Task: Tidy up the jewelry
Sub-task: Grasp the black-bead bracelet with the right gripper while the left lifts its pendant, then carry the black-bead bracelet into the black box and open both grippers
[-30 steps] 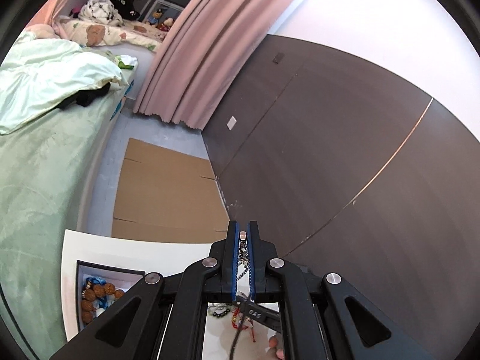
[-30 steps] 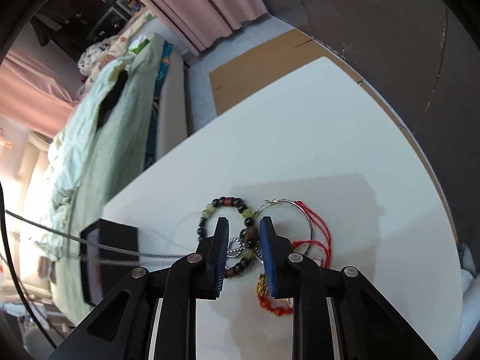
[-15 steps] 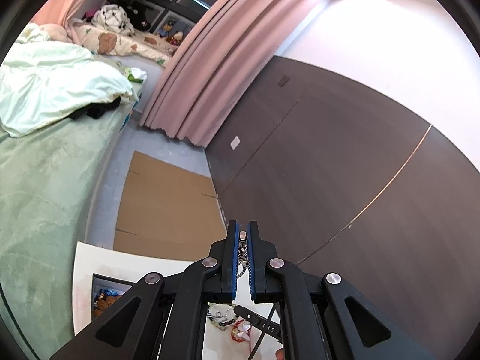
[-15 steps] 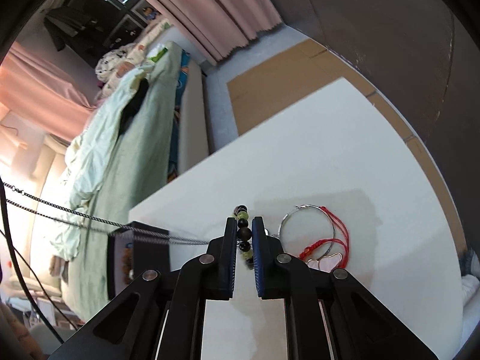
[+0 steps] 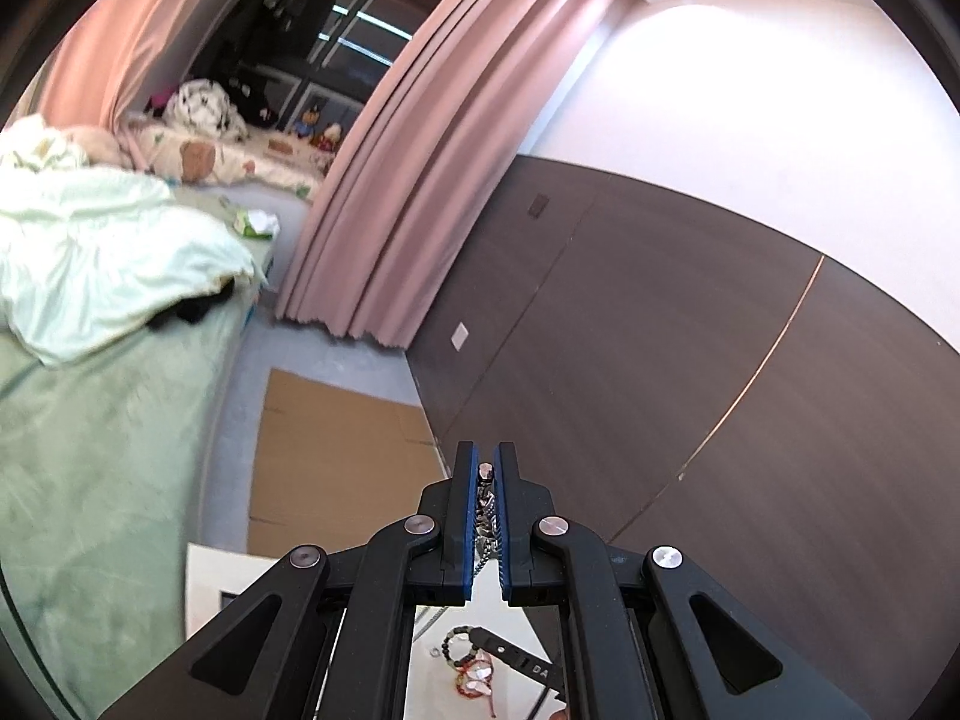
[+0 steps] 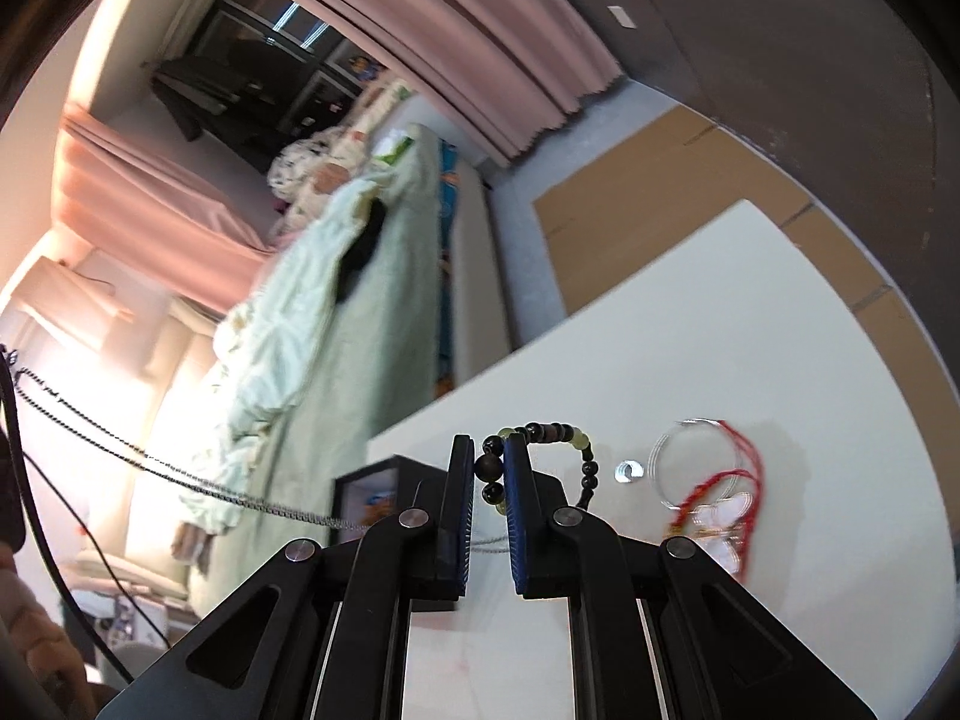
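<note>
Both tongs grip: our left [image 5: 486, 483] a chain [image 5: 485, 510], right [image 6: 487, 468] a bracelet [image 6: 543, 438] above the box [image 6: 384, 489]; next, we judge, lowering it in.

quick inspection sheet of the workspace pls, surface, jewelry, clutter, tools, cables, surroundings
surface: white table, mostly bare.
job's things: beaded bracelet lifted; chain necklace pulled taut to the left; small ring, wire hoop and red cord bracelet lie on the table; black box at the table's left edge.
clutter: nothing seen on the table.
grippers: right tool shut on the beaded bracelet; left tool shut on the chain necklace.
cables: dark cable at far left.
surroundings: bed, pink curtain, cardboard on the floor, dark wall panel.
</note>
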Demonstrator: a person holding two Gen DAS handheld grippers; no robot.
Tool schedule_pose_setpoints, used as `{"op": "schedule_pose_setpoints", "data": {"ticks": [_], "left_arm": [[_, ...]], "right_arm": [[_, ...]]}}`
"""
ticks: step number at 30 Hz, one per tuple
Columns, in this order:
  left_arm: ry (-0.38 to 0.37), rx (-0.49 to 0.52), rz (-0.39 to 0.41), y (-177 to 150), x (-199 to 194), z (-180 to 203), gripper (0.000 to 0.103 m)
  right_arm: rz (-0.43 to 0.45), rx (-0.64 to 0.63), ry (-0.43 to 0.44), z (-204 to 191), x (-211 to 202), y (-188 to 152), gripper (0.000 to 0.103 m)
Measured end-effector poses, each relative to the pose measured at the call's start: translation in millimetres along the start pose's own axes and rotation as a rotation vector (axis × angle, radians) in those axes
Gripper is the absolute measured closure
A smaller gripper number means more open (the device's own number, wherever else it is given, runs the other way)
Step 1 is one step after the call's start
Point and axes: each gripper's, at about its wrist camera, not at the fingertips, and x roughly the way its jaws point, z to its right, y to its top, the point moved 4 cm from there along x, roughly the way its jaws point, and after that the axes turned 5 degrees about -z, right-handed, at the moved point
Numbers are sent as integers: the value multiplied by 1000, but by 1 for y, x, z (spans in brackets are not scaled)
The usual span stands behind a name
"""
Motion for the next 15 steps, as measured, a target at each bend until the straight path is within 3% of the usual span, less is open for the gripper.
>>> {"op": "schedule_pose_setpoints", "data": {"ticks": [15], "left_arm": [[106, 54, 93, 48, -56, 4, 98]], "right_arm": [[58, -102, 231, -62, -2, -12, 92]]}}
